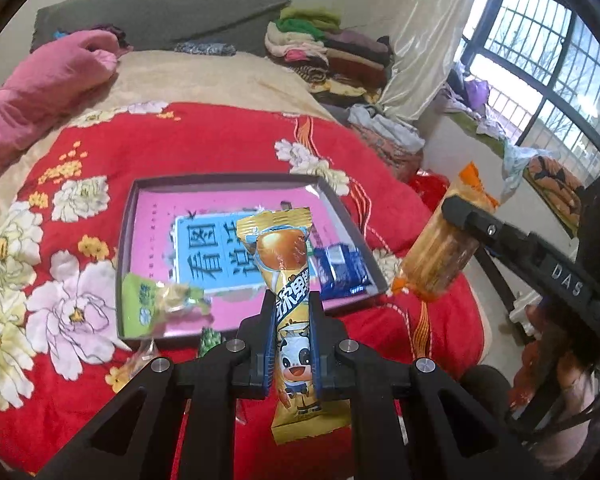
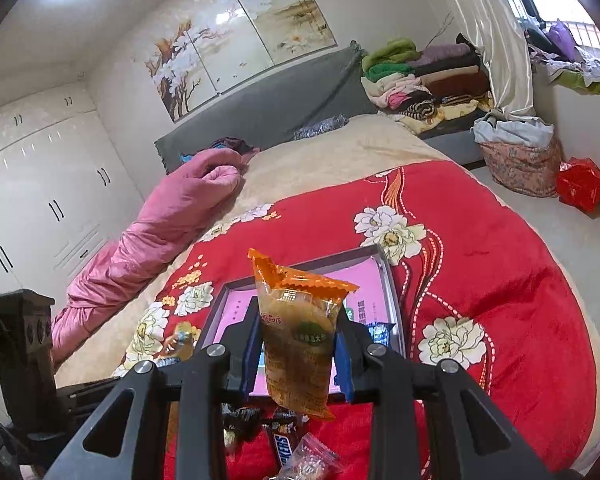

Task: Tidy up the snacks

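Landmark: shallow grey tray [image 1: 126, 240] with pink lining, lying on the red floral blanket [image 1: 220, 140].

Left of tray centre, inside: green-wrapped snack [image 1: 148, 300] at the near left corner. Right of centre, inside: blue packet [image 1: 340, 272] by the right wall.

Above the tray's near edge: left gripper [image 1: 292, 316] clenched on a yellow cow-print snack [image 1: 288, 264], held upright. Right of the tray, clear of its wall: right gripper [image 2: 296, 344] grasping an orange-ended clear packet [image 2: 300, 332].

Step judged: both snacks lifted, carry to tray under way. Next move calls for lowering each over a bare patch of lining before letting go, avoiding the packets already inside.

Right wrist view only: Snickers bar [image 2: 286, 444] and small clear bag [image 2: 312, 460] on the blanket short of the tray, not yet sorted. Left wrist view only: tray contents in full.
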The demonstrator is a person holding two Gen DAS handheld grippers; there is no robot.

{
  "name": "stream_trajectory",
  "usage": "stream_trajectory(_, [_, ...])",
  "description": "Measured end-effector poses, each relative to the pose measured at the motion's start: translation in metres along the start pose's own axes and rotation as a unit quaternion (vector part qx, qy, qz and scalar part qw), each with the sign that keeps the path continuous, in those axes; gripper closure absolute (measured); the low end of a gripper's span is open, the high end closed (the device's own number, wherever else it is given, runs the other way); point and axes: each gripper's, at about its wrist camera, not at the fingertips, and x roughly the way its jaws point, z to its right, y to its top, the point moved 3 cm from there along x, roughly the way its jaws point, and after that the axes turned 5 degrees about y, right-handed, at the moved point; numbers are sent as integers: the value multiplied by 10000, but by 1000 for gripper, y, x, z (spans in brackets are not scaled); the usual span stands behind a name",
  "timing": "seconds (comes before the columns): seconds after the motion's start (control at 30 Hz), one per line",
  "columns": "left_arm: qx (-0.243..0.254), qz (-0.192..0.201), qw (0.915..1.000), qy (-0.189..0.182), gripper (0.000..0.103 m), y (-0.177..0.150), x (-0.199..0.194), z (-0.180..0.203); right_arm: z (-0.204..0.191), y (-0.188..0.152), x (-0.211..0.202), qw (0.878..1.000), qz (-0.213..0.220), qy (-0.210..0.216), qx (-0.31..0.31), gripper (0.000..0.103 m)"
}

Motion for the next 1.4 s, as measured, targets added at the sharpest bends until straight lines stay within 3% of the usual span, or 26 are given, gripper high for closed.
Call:
stream_trajectory(0.33, [-186,147,9997,75,89,29,1,-17,-1,5,16,10000,-66,-32,-24,71])
stream_trajectory(0.47, [-323,50,9993,-184,89,37,13,-25,0,9,22,10000,-59,-67,21,71])
stream_trajectory(1.0, [-433,-360,9969,-553,89,37,77,-36,7,7,68,9989,-368,-277,65,71])
stream_trajectory(1.23, [-262,-231,9988,-353,89,36,93,-32,6,2,82,9983,-480,-324,53,71])
stream_trajectory(1.4, [-308,-389,9982,-322,89,29,108,-35,9,-2,91,9979,-560,-330,62,71])
